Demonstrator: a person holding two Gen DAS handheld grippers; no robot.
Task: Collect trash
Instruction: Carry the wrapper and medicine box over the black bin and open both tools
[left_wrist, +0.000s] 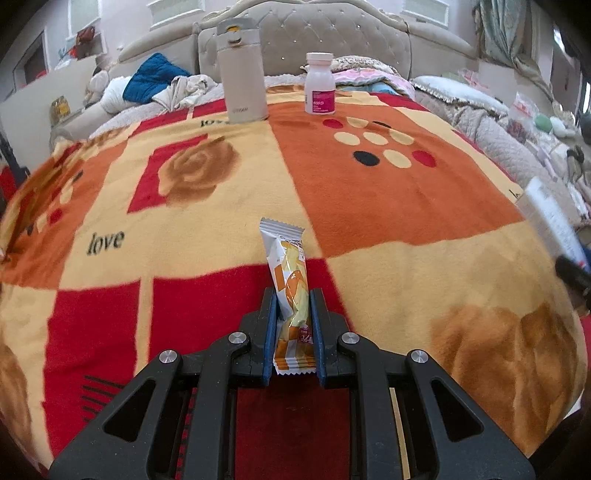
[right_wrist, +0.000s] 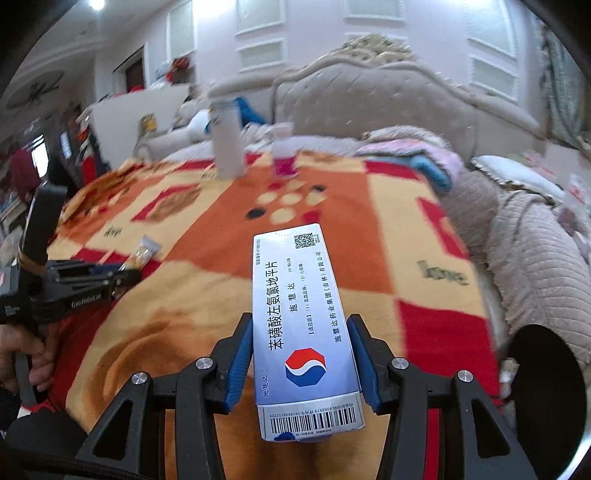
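The left tool (left_wrist: 293, 299) is clamped tight on a snack wrapper (left_wrist: 290, 291), white with orange and yellow print, whose crimped top sticks out past the fingertips above the blanket (left_wrist: 388, 206). The wrapper's lower end sits back between the blue pads (left_wrist: 270, 332), and only its narrow side shows, so its print cannot be read.

The right tool (right_wrist: 301, 328) is closed on the long sides of a medicine box (right_wrist: 295, 317), white and pale blue with a red-and-blue emblem and a barcode on the near flap. The box is held above the blanket, and its underside is out of sight.

From the left wrist view the box appears only as a blurred white strip (left_wrist: 554, 221) at the blanket's right edge, cut off by the frame. From the right wrist view the left tool (right_wrist: 122, 275) shows over the blanket's left side, with the person's hand (right_wrist: 22, 354) gripping its handle, half lost in the dark corner.

At the blanket's far edge, towards the padded headboard (left_wrist: 332, 37), stand a beige flask (left_wrist: 242, 74) and, just to its right, a white pill bottle (left_wrist: 320, 83) with a pink label too small to read. In the right wrist view both are smeared by blur. Beyond the blanket's far left corner lies rumpled bedding (left_wrist: 155, 85), hard to sort out.
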